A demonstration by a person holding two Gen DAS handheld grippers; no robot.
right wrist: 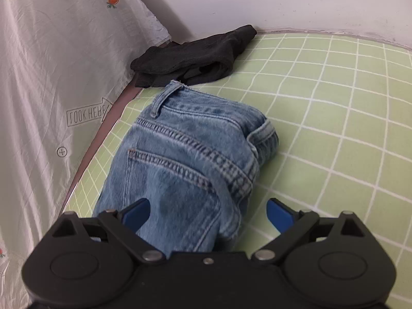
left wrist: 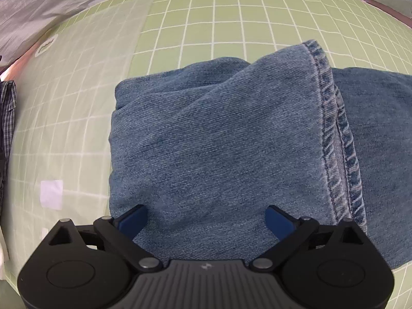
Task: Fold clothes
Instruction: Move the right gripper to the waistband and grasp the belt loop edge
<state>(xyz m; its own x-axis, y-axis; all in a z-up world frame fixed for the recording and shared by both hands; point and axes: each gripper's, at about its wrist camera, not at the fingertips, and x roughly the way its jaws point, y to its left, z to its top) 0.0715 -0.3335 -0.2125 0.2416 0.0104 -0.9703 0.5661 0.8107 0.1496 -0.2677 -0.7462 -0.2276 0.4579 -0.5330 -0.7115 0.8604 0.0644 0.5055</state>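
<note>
The folded blue jeans [left wrist: 219,139] lie on the green grid-patterned mat [left wrist: 206,13], hem seam on top. The left gripper [left wrist: 207,217] hangs over them, jaws spread wide and holding nothing. The right gripper [right wrist: 208,212] is likewise wide apart above the waistband end, near a dark garment [right wrist: 190,56].

A green mat [left wrist: 219,13] with a white grid covers the surface. A white sheet [right wrist: 51,77] printed with carrots and "LOOK HERE" hangs along its edge. A white wall [right wrist: 283,0] stands behind. A small white patch [left wrist: 51,193] lies on the paler part of the mat.
</note>
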